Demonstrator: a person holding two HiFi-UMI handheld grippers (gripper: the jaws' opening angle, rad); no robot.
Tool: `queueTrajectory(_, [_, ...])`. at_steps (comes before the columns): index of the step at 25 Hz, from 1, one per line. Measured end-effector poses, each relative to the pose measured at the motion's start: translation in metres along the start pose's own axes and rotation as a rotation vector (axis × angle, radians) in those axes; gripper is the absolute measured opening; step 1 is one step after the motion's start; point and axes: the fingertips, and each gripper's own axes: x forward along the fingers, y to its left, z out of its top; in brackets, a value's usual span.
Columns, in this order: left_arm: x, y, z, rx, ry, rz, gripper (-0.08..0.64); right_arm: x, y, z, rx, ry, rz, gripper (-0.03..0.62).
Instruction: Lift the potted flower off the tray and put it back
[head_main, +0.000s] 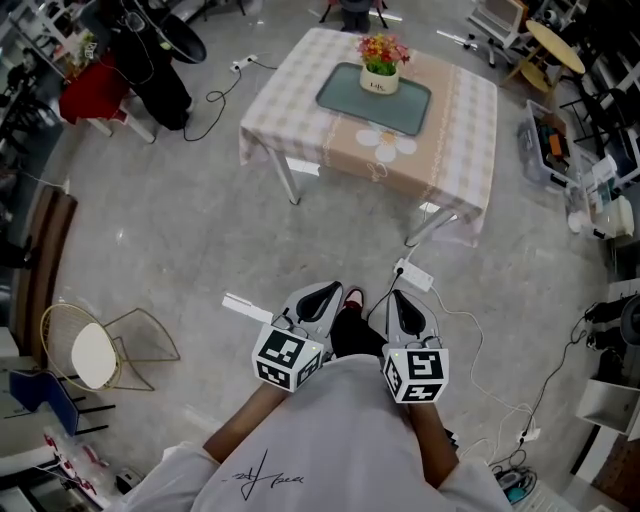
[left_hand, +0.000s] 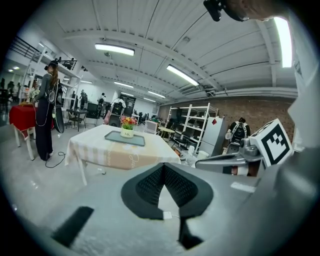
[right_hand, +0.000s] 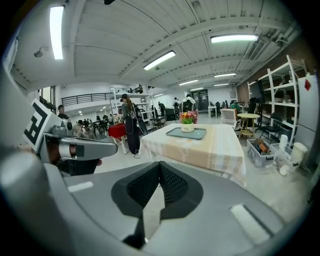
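Well ahead at twelve o'clock in the head view: the potted flower (head_main: 381, 62), upright on the tray (head_main: 400, 112) near its twelve o'clock edge, on the checked-cloth table (head_main: 455, 150). Down at six o'clock, close to the body and well apart from that table: the left gripper (head_main: 322, 290) and right gripper (head_main: 402, 298), side by side, pointing toward twelve o'clock, each with jaws pressed together on nothing.

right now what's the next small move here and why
Probably a step forward toward the table. The potted flower stands on the tray across a stretch of floor, well out of reach. The left gripper and right gripper are held close to the body, jaws shut and empty. Opening them can likely wait until the pot is near.
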Motion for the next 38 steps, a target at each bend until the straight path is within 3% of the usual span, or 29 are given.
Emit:
queueTrajectory(11, [0.065,0.032,0.043,0.022,0.026,0.013,-0.003,0.062,-0.034,0.044,0.01,0.014,0.064,0.003])
queueTrajectory(19, [0.104,0.058,0.071,0.044,0.038,0.046,-0.003,0.106,-0.039,0.065,-0.052,0.017,0.204,0.003])
queueTrajectory(30, [0.144,0.058,0.084,0.051,0.045,0.009,-0.003,0.126,-0.076,0.076,-0.015,0.012,0.171,0.003])
queueTrajectory(38, [0.158,0.049,0.076,0.089,0.11,-0.043,-0.003,0.13,-0.088,0.065,0.018,0.042,0.128,0.003])
